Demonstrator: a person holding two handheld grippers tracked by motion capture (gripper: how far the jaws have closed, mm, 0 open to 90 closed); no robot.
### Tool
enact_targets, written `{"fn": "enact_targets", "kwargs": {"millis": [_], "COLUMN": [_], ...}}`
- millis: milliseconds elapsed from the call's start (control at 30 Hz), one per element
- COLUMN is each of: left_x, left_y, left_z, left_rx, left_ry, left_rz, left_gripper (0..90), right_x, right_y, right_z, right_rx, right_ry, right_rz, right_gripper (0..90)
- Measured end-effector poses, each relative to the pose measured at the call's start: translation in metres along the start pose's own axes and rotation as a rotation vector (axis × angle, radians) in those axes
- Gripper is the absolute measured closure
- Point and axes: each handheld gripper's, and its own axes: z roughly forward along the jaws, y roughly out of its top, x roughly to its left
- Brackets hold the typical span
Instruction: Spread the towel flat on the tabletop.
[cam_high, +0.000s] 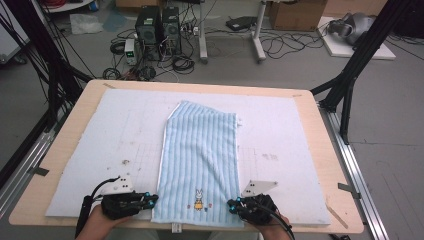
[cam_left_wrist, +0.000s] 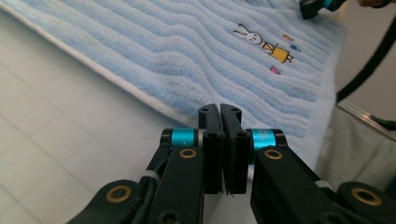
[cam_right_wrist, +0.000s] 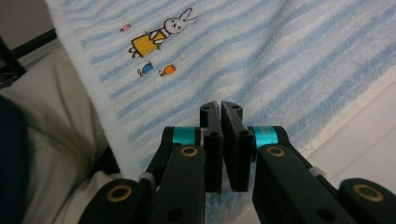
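Note:
A light blue striped towel (cam_high: 200, 155) with a small rabbit picture (cam_high: 199, 199) lies flat and lengthwise on the white mat (cam_high: 280, 145). My left gripper (cam_high: 152, 198) is at the towel's near left edge (cam_left_wrist: 154, 100). Its jaws are pressed together on that edge, the left gripper's (cam_left_wrist: 220, 108) tips resting on the white hem. My right gripper (cam_high: 231, 204) is at the near right edge, and the right gripper's (cam_right_wrist: 220, 105) jaws are closed on the fabric there. The pinched cloth itself is hidden under the pads. A person's hand holds each gripper at the table's front.
The mat covers most of a wooden table (cam_high: 330, 165). Black frame posts (cam_high: 357, 60) stand at both sides. Behind the table, on the floor, are computer boxes (cam_high: 157, 30) and several cables. The towel's near end (cam_right_wrist: 88, 93) reaches the front edge of the mat.

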Motion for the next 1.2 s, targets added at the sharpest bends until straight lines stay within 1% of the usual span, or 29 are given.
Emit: {"fn": "enact_targets", "kwargs": {"millis": [67,100,133,167,200,233,267,300,333,367,400,467,533,567,600,633,700,733,767,800,833,867,900,933,967,1000,1033,1100,1200], "left_x": [-0.006,-0.008,-0.008,-0.008,-0.006,-0.003,-0.001,0.001,0.002,0.004,0.006,0.011,0.016,0.020,0.024,0.029,0.036,0.040,0.043,0.046,0.048,0.050,0.052,0.054,0.055,0.057,0.059,0.063,0.071], "left_y": [-0.004,-0.007,-0.008,-0.008,-0.007,-0.005,-0.003,-0.002,-0.001,0.000,0.001,0.003,0.007,0.010,0.013,0.017,0.021,0.024,0.025,0.025,0.026,0.027,0.028,0.028,0.029,0.031,0.032,0.035,0.042], "left_z": [-0.003,-0.004,-0.004,-0.004,-0.004,-0.004,-0.004,-0.005,-0.007,-0.008,-0.008,-0.008,-0.009,-0.010,-0.011,-0.011,-0.013,-0.014,-0.014,-0.014,-0.013,-0.013,-0.013,-0.013,-0.012,-0.013,-0.013,-0.014,-0.011], "left_rx": [0.006,0.003,-0.001,-0.008,-0.017,-0.035,-0.052,-0.074,-0.094,-0.116,-0.122,-0.134,-0.144,-0.152,-0.159,-0.170,-0.188,-0.211,-0.222,-0.222,-0.218,-0.215,-0.211,-0.211,-0.211,-0.211,-0.213,-0.215,-0.214], "left_ry": [-0.021,-0.017,-0.011,0.011,0.032,0.045,0.064,0.077,0.082,0.093,0.101,0.119,0.140,0.153,0.165,0.182,0.209,0.232,0.246,0.256,0.267,0.275,0.274,0.277,0.279,0.284,0.286,0.286,0.281], "left_rz": [0.017,0.017,0.011,0.004,-0.003,-0.013,-0.017,-0.027,-0.029,-0.034,-0.040,-0.050,-0.053,-0.050,-0.053,-0.056,-0.072,-0.091,-0.099,-0.106,-0.107,-0.101,-0.107,-0.111,-0.111,-0.110,-0.114,-0.119,-0.127], "left_gripper": [86.7,85.2,80.2,70.9,62.6,60.3,57.1,52.8,52.4,52.4,52.1,50.6,49.1,48.1,46.7,45.1,41.4,40.2,38.3,36.9,37.0,36.9,37.0,37.0,37.1,37.2,37.2,37.4,37.4], "right_x": [0.004,0.006,0.008,0.008,0.007,0.005,0.002,0.000,-0.002,-0.005,-0.009,-0.015,-0.023,-0.027,-0.032,-0.037,-0.044,-0.047,-0.051,-0.052,-0.053,-0.053,-0.051,-0.051,-0.050,-0.048,-0.047,-0.044,-0.037], "right_y": [-0.004,-0.006,-0.008,-0.007,-0.006,-0.004,-0.002,0.000,0.002,0.004,0.008,0.015,0.023,0.028,0.034,0.039,0.049,0.053,0.058,0.060,0.062,0.064,0.065,0.066,0.066,0.066,0.065,0.061,0.052], "right_z": [-0.004,-0.007,-0.009,-0.011,-0.012,-0.013,-0.013,-0.013,-0.012,-0.011,-0.008,-0.001,0.007,0.011,0.016,0.022,0.033,0.037,0.043,0.047,0.051,0.056,0.057,0.057,0.055,0.054,0.053,0.049,0.041], "right_rx": [0.000,-0.006,-0.020,-0.031,-0.052,-0.079,-0.105,-0.126,-0.141,-0.154,-0.151,-0.144,-0.141,-0.137,-0.136,-0.131,-0.112,-0.104,-0.091,-0.080,-0.065,-0.044,-0.040,-0.030,-0.020,-0.008,0.002,0.019,0.023], "right_ry": [0.020,0.035,0.032,0.021,0.007,-0.011,-0.025,-0.044,-0.075,-0.105,-0.134,-0.180,-0.192,-0.199,-0.196,-0.200,-0.203,-0.213,-0.211,-0.214,-0.220,-0.217,-0.233,-0.228,-0.208,-0.198,-0.186,-0.125,-0.070], "right_rz": [0.002,0.003,0.003,0.011,0.017,0.027,0.043,0.053,0.064,0.075,0.085,0.077,0.075,0.085,0.090,0.087,0.099,0.106,0.119,0.119,0.106,0.102,0.087,0.073,0.071,0.063,0.044,0.038,0.023], "right_gripper": [86.8,85.9,82.2,78.3,73.3,68.1,65.2,58.8,53.1,50.1,48.4,46.7,46.7,46.8,47.1,48.0,52.2,54.6,56.3,58.1,62.1,64.3,70.4,78.3,85.4,86.2,86.3,86.4,86.2]}}
